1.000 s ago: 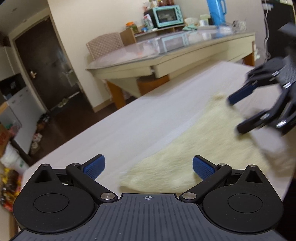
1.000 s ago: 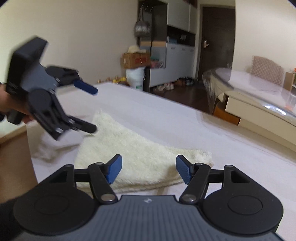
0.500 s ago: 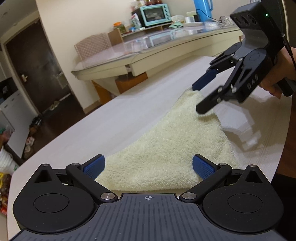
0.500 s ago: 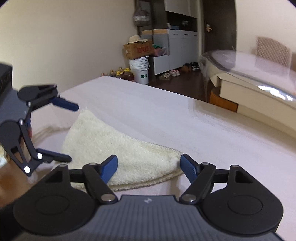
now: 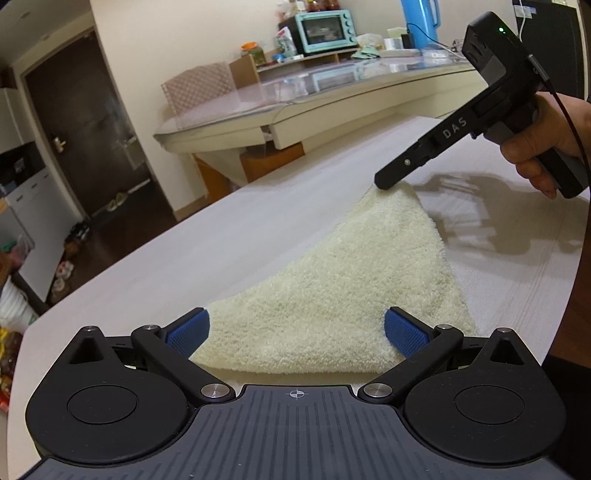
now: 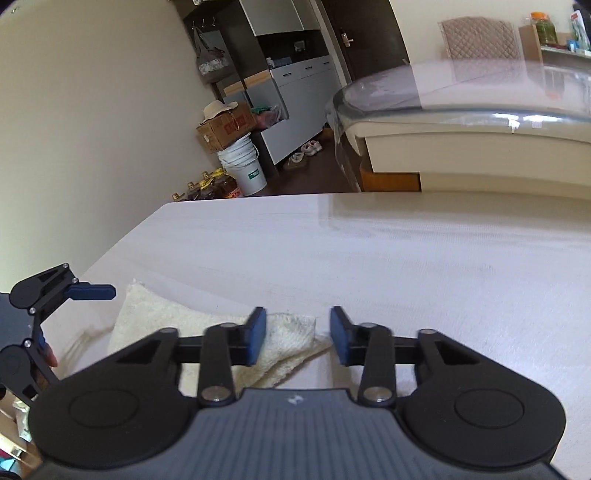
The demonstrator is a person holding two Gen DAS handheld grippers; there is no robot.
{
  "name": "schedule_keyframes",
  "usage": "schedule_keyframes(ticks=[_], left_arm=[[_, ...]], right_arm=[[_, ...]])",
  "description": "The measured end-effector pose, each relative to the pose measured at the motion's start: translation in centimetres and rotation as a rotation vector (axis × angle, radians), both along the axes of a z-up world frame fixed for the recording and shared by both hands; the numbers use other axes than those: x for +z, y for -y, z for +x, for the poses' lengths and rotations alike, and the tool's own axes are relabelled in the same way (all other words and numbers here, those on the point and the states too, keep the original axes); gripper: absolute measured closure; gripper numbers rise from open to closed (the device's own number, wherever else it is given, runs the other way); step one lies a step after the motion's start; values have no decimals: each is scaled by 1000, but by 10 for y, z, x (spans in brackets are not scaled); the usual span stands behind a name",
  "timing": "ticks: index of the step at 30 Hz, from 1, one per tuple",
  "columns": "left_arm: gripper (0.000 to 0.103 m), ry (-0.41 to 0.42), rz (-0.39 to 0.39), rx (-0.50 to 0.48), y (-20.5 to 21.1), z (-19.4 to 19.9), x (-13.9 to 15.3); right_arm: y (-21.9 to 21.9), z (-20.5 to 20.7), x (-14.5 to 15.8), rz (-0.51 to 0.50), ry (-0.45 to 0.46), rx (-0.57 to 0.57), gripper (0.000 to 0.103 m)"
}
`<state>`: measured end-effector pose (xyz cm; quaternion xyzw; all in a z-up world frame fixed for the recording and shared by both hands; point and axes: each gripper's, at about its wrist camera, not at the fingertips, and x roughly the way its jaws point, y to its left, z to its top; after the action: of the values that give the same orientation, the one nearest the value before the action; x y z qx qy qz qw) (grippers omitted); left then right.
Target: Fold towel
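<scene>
A cream fluffy towel (image 5: 343, 280) lies folded on the white table (image 5: 229, 240). My left gripper (image 5: 295, 332) is open, with the towel's near edge lying between its blue pads (image 5: 188, 332). My right gripper (image 6: 297, 339) is low at the towel's far corner (image 6: 295, 326). Its jaws are narrowed but still open, one on each side of that corner. In the left wrist view the right gripper (image 5: 388, 181) touches the towel's far tip, and a hand (image 5: 543, 147) holds it. The right wrist view shows the open left gripper (image 6: 79, 325) at the towel's (image 6: 166, 321) other end.
A glass-topped table (image 5: 332, 107) stands beyond the white one, with a teal toaster oven (image 5: 325, 29) and a blue jug (image 5: 421, 18) on it. A white bucket (image 6: 243, 166) and a cardboard box (image 6: 225, 129) sit on the floor past the table's far edge.
The right gripper has come down to the towel's far corner and its jaws have narrowed. The left gripper has moved in over the towel's near edge.
</scene>
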<state>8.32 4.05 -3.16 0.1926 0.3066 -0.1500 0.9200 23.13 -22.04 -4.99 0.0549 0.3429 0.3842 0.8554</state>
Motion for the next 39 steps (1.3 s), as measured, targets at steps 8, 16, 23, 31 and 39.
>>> schedule_keyframes(ticks=[8,16,23,31,39], left_arm=[[0,-2,-16,-9,-3,-1,0],[0,24,-34,17,-18,1,7],[0,51,32,184,-56,30,7],[0,41,14,215,-78,45,3],[0,41,40,185,-80,58,6]], right_arm=[[7,-1,0,-10,16,-51,72],[23,-22,16,48,102,-97,53],[23,-40,24,55,120,-97,39],[-41,-108,22,-27,189,179,33],[-76,-139,8,-67,158,265,38]])
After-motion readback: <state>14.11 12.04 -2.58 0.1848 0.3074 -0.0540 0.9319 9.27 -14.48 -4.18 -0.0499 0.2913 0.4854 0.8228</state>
